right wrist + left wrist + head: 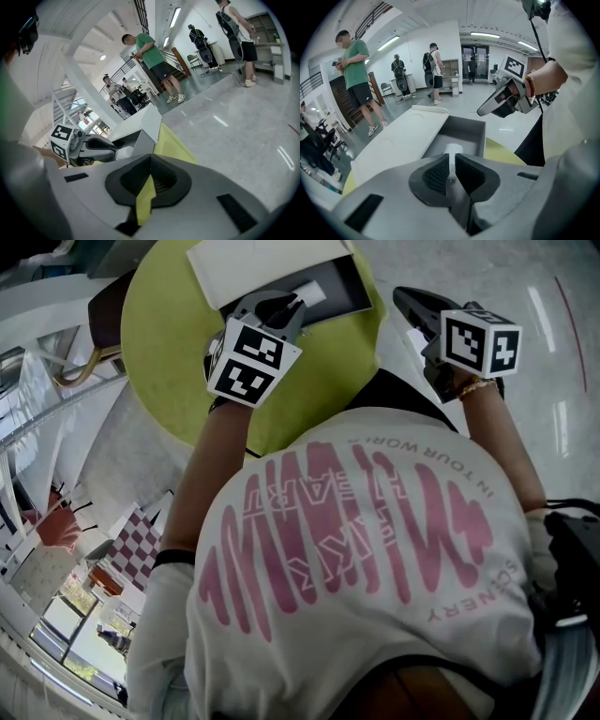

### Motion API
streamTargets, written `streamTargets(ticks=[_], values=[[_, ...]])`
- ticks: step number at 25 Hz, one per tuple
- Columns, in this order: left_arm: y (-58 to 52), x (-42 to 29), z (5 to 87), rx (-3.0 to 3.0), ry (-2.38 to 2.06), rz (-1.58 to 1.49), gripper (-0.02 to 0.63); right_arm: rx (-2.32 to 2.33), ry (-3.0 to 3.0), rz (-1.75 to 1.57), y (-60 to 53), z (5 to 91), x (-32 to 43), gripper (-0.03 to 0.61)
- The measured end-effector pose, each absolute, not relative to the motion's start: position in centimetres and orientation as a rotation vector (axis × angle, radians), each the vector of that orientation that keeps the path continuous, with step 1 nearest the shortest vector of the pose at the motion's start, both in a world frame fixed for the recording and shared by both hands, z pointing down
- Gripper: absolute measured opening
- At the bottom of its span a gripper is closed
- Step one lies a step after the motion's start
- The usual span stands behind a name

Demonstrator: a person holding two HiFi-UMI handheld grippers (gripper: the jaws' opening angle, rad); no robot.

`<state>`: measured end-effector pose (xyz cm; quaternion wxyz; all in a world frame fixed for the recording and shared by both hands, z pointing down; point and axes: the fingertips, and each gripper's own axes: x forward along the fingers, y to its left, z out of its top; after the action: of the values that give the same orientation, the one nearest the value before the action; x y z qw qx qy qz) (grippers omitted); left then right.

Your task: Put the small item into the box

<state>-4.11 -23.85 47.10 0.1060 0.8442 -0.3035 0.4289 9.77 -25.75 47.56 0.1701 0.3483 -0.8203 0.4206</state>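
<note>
Your left gripper is pinching the smooth white item above the grey box; right gripper, beside the box, is hanging closed, empty.

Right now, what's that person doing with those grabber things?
A person holds a gripper in each hand over a round yellow-green table. The left gripper pinches a small white item right at the open grey box, whose white lid lies folded back. The right gripper hangs off to the side, empty. The item isn't let go yet.
</note>
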Motion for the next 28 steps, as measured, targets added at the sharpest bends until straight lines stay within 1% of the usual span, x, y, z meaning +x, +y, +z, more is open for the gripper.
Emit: streamTargets(ticks=[4,9,11,20,28], values=[[-24.0,-4.7,46.5,2.464,-0.976,1.180,0.029,0.978,-2.340,1.186,-25.7,47.4,9.3,0.006],[-24.3,-5.7,45.0,2.331,-1.088,0.852,0.015,0.981,-2.358,1.178,-25.9,46.1,9.2,0.006],[-24.1,-6.4,44.7,2.291,-1.113,0.768,0.011,0.978,-2.367,1.162,-25.9,45.6,8.7,0.006],[-24.4,-7.7,43.2,2.302,-1.150,0.679,0.009,0.937,-2.418,1.083,-27.3,43.4,5.8,0.006],[-23.0,-8.4,40.6,2.346,-1.117,0.529,0.009,0.911,-2.467,1.023,-26.7,41.2,2.9,0.006]])
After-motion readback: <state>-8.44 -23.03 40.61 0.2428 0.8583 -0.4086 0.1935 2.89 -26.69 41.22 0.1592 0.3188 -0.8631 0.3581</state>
